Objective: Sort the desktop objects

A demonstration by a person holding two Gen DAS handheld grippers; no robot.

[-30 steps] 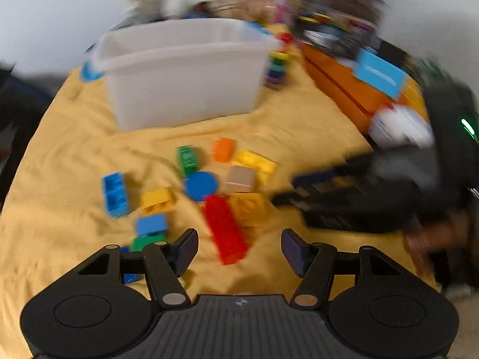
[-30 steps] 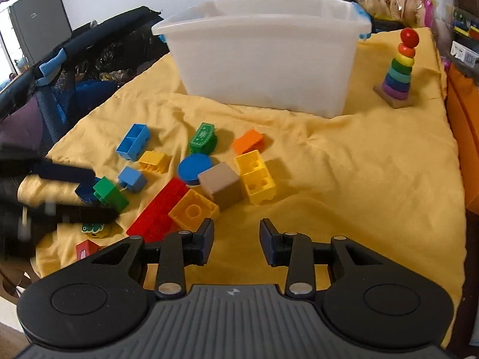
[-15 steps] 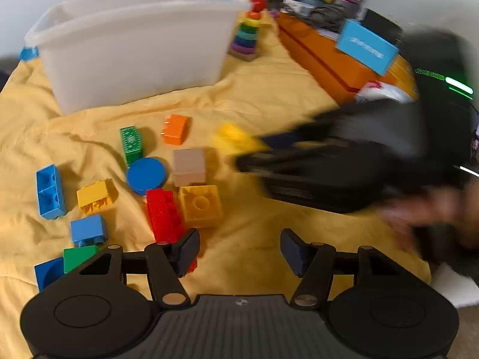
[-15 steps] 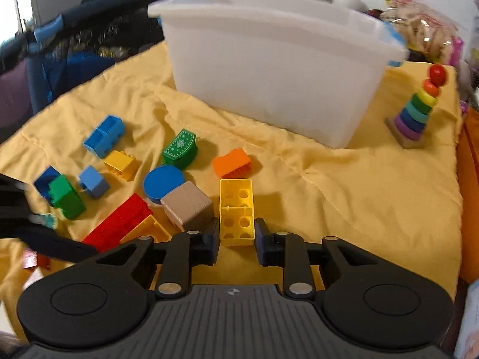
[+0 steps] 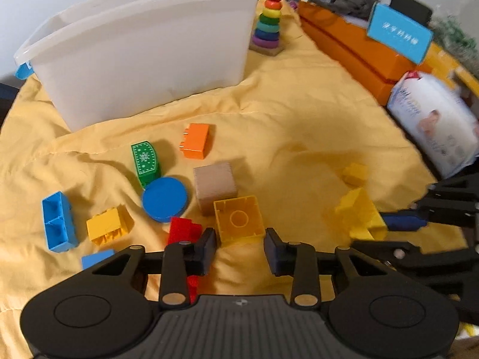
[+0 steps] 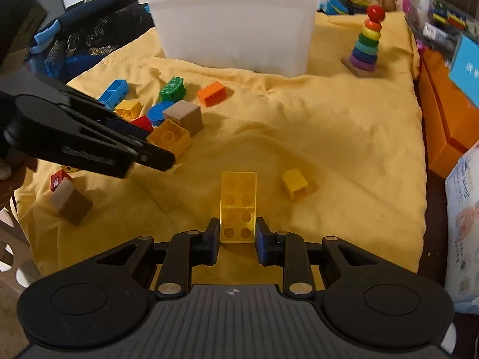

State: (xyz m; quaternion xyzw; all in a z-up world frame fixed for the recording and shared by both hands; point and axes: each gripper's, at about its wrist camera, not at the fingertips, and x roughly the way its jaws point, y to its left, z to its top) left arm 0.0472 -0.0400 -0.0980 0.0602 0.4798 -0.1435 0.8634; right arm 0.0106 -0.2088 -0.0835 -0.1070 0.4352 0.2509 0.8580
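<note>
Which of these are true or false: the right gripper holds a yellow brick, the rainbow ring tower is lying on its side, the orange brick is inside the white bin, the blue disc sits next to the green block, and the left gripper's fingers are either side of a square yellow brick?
1. The right gripper holds a yellow brick. True.
2. The ring tower is lying on its side. False: it stands upright on its base.
3. The orange brick is inside the white bin. False: it lies on the yellow cloth in front of the bin.
4. The blue disc sits next to the green block. True.
5. The left gripper has its fingers either side of a square yellow brick. True; its jaws are closing.
</note>
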